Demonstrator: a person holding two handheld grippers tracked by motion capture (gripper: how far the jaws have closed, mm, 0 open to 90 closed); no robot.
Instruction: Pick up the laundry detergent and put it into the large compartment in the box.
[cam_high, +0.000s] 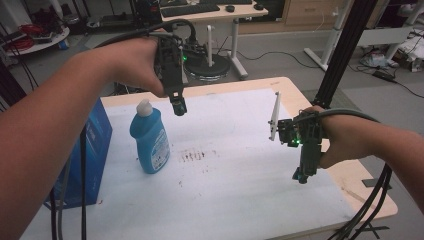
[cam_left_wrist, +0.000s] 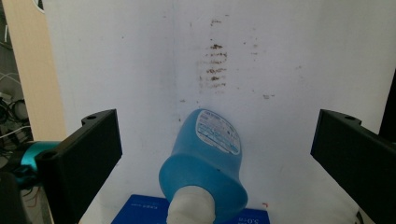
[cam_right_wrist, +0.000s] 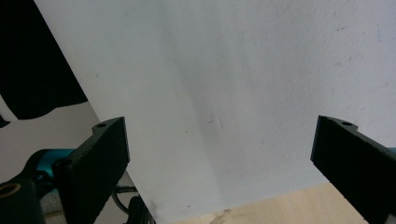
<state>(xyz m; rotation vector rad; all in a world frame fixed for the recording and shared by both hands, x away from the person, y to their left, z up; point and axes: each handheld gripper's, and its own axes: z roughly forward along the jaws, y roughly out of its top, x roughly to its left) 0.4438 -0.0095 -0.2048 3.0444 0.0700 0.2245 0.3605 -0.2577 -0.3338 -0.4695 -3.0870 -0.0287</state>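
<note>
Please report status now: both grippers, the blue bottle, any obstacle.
Left gripper open above blue bottle. Right gripper open, empty. Bottle upright, untouched. Blue box beside it.

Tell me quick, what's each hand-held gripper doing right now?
Left hand-held gripper: open, holding nothing, jaws spread above the blue bottle.
Right hand-held gripper: open, holding nothing, over the white sheet.

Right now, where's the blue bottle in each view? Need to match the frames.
High view: blue bottle stands upright left of centre on the white sheet, just below the left tool.
Left gripper view: bottle at bottom centre, cap nearest the camera, between the open jaws.
Right gripper view: not in it.
Shared landmark: the brown smudges on the sheet beside the bottle, also in the left gripper view.
</note>
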